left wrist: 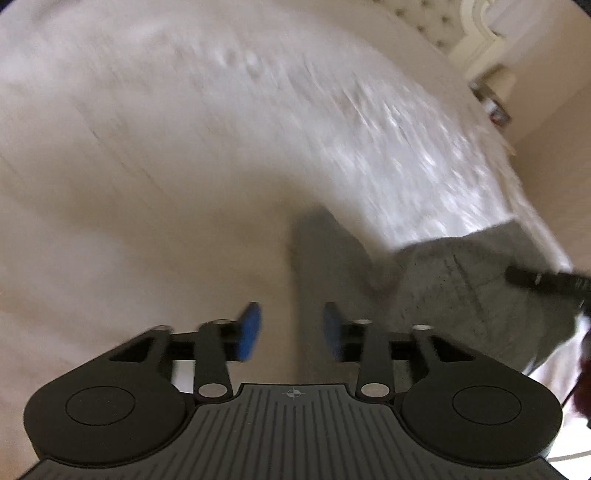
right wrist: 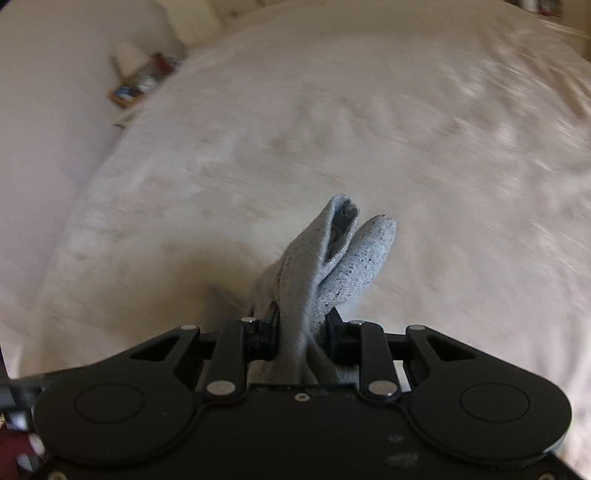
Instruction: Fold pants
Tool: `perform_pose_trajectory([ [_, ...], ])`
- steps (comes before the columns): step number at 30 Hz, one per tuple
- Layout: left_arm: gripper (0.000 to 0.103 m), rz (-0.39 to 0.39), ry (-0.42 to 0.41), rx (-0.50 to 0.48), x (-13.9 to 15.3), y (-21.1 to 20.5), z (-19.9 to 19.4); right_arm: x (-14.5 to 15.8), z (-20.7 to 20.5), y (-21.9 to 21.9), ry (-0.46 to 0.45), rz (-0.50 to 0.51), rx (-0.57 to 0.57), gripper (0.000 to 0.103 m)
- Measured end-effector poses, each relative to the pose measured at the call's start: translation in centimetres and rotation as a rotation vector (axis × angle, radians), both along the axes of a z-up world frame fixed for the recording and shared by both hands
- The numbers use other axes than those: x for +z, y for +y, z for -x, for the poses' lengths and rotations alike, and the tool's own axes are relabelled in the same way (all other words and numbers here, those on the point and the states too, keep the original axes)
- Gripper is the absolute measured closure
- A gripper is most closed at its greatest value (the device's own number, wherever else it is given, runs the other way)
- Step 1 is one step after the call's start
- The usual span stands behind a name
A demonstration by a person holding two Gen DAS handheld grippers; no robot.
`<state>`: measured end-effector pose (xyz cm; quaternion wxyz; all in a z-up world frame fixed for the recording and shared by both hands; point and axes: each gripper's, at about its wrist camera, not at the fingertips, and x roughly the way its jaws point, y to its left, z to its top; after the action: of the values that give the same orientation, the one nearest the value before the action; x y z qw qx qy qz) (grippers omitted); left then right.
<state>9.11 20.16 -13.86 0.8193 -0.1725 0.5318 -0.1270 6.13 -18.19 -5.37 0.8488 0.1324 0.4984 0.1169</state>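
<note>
Your left gripper (left wrist: 291, 330) is hovering spread wide, gripping nothing | your right gripper (right wrist: 303, 332) is pinching the grey pants (right wrist: 332, 266) | pants are hanging over the near bed (right wrist: 332, 129).

**A pale bedroom, blurred**

A wide bed (right wrist: 369, 129) under a white, faintly patterned cover fills both views. A cream tufted headboard (left wrist: 439, 22) rises beyond it. Beside the bed, a small cluttered nightstand (right wrist: 136, 83) stands against plain cream walls (right wrist: 44, 110).
</note>
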Motion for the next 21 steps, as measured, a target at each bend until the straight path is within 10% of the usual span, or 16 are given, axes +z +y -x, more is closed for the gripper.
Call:
perform_pose_trajectory([
  [3,0.022,0.049,0.057,-0.07,-2.4,-2.8,0.1,-3.0,2.9,-3.9,0.09,0.022,-0.085,0.079],
  [8,0.019,0.032,0.153,-0.124,-6.5,-6.5,-0.2,-10.6,5.7,-8.9,0.212,-0.034,-0.234,0.079],
  [15,0.001,0.093,0.169,-0.088,-9.2,-9.8,-1.7,-11.4,4.9,-9.5,0.192,-0.045,-0.171,0.077],
  [17,0.009,0.144,0.181,-0.083,-9.0,-10.4,-1.9,-11.7,4.5,-9.7,0.199,-0.069,-0.169,0.077],
  [19,0.075,0.118,0.163,-0.085,-8.1,-11.0,-1.8,-11.3,4.9,-10.0,0.2,-0.079,-0.167,0.077],
  [21,0.079,0.057,0.106,-0.092,-6.3,-11.5,-0.9,-10.0,5.3,-9.3,0.173,-0.069,-0.143,0.079],
])
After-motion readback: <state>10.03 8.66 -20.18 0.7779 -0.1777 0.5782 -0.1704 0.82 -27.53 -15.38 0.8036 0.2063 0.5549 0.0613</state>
